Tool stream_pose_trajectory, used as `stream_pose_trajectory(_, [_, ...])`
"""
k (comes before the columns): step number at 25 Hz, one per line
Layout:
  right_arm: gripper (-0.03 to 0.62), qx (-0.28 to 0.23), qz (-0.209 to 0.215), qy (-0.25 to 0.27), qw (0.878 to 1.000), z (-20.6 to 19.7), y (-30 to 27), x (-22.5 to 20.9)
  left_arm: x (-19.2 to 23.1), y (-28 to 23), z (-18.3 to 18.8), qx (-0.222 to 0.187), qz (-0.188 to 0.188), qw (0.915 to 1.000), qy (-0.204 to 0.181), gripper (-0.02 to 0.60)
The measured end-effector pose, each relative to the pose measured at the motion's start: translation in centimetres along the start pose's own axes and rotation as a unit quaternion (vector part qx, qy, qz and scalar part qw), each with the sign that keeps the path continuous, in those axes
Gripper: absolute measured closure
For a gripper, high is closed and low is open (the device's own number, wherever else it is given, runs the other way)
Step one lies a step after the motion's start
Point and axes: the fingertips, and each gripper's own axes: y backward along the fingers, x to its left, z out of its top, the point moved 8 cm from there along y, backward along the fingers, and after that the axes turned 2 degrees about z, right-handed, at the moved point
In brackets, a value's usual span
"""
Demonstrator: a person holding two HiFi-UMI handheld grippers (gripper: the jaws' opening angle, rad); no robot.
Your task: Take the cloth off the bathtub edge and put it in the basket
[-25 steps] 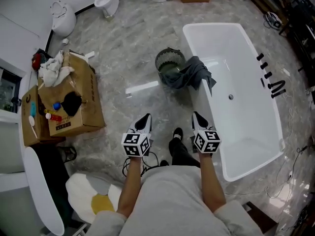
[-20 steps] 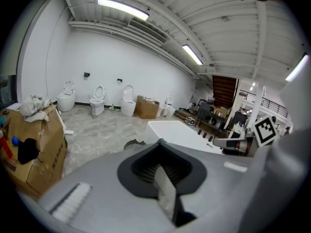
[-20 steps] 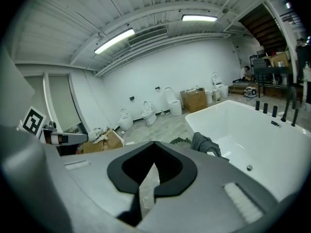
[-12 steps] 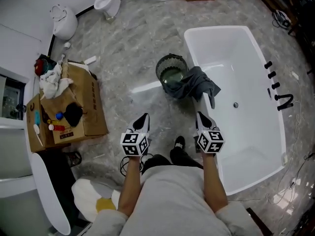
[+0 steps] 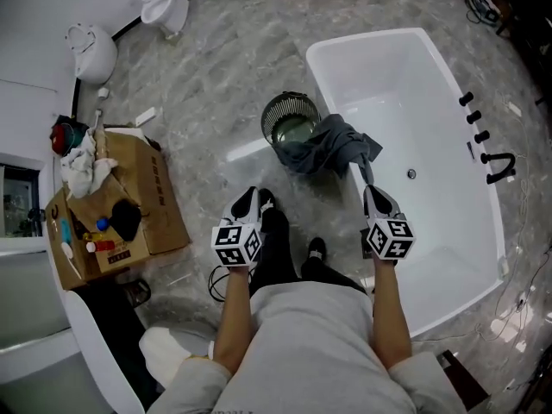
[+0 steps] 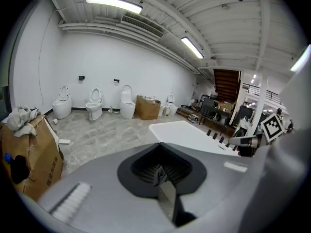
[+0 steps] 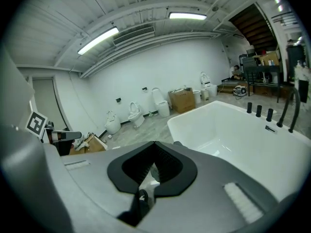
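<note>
Both closed empty, left claw, right claw; cloth just ahead (on bathtub)

The white rectangular bathtub on the right is smooth and glossy. The dark grey cloth on its left edge looks soft, matt and crumpled. The round dark wire basket beside it is open mesh. The grey veined stone floor is polished and reflective. The brown cardboard box at the left is dull and creased.
</note>
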Motion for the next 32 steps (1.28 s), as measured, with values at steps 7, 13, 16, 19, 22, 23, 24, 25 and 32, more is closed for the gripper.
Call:
stream_pose_trajectory(7, [0.592, -0.013, -0.040, -0.009, 0.999, 2.7, -4.3, -1.2, 1.9, -7.4, 3.7, 0.008, -0.054, 0.9984, -0.014, 0.523])
stream_pose_trajectory(13, [0.592, 0.015, -0.074, -0.025, 0.997, 3.4, -11.6, -0.6, 5.4, -16.1, 7.1, 0.037, -0.107, 0.9933, -0.020, 0.523])
stream_pose_trajectory(16, [0.592, 0.035, -0.098, -0.040, 0.994, 3.2, -14.8, -1.2, 6.7, -20.9, 7.0, 0.073, -0.142, 0.9870, -0.020, 0.523])
stream_pose_trajectory(19, [0.591, 0.027, -0.110, -0.052, 0.992, 3.1, -16.4, -2.1, 7.3, -24.4, 6.5, 0.108, -0.186, 0.9753, -0.052, 0.523])
stream_pose_trajectory(22, [0.591, -0.010, -0.104, -0.053, 0.993, 4.1, -17.3, -5.7, 6.1, -28.1, 5.9, 0.121, -0.241, 0.9593, -0.085, 0.522])
stream_pose_trajectory(23, [0.592, -0.013, -0.097, -0.053, 0.994, 4.1, -17.4, -6.9, 5.6, -29.1, 5.2, 0.127, -0.257, 0.9535, -0.094, 0.522])
stream_pose_trajectory(24, [0.591, -0.011, -0.088, -0.050, 0.995, 3.9, -17.6, -8.0, 5.2, -30.1, 4.3, 0.132, -0.270, 0.9482, -0.103, 0.520])
stream_pose_trajectory(25, [0.592, -0.002, -0.077, -0.043, 0.996, 3.6, -17.9, -9.1, 4.7, -31.1, 3.4, 0.136, -0.280, 0.9437, -0.112, 0.520])
stream_pose_trajectory(32, [0.591, 0.133, -0.041, 0.110, 0.984, -2.1, -22.5, -17.2, -0.1, -37.5, -4.8, 0.146, -0.328, 0.9215, -0.148, 0.477])
